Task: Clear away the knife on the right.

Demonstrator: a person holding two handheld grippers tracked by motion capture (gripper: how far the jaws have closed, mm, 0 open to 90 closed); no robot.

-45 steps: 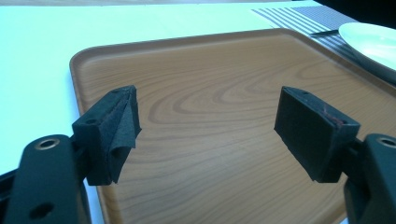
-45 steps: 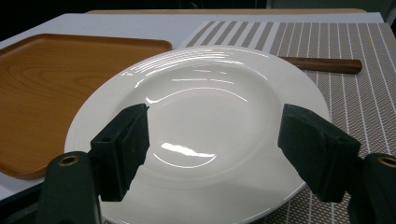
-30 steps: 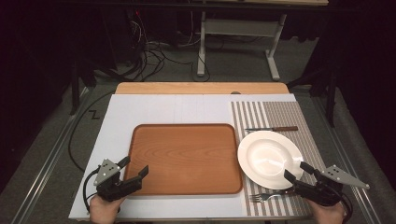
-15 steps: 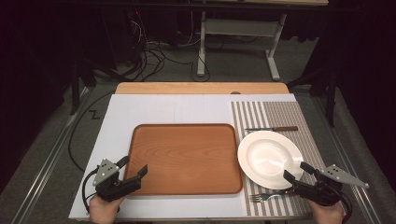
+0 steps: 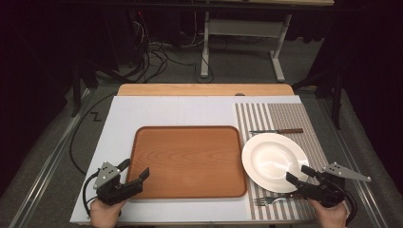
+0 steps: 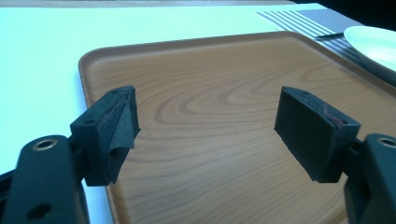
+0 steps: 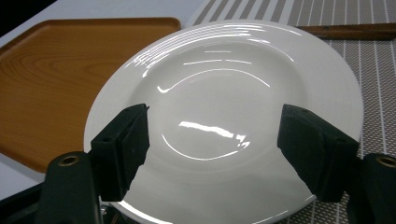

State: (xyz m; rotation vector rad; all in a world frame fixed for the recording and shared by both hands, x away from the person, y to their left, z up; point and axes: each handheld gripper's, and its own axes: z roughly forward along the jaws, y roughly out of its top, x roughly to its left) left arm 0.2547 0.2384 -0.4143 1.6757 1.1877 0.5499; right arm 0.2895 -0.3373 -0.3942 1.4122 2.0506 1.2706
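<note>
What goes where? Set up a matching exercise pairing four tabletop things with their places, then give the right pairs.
Things:
1. brown wooden rectangular tray
2. round white ceramic plate
3. silver metal fork
4. wooden-handled knife

Places:
A. on the striped mat, beyond the plate
B. on the white board, left of the plate
C. on the striped mat, right of the tray
D. at the mat's near edge, in front of the plate

Pairs: 1-B, 2-C, 3-D, 4-A

Round white ceramic plate (image 7: 233, 116) cut off at bottom edge in right gripper view; rectangular brown wooden tray (image 6: 224, 126) cut off at right and bottom in left gripper view.
</note>
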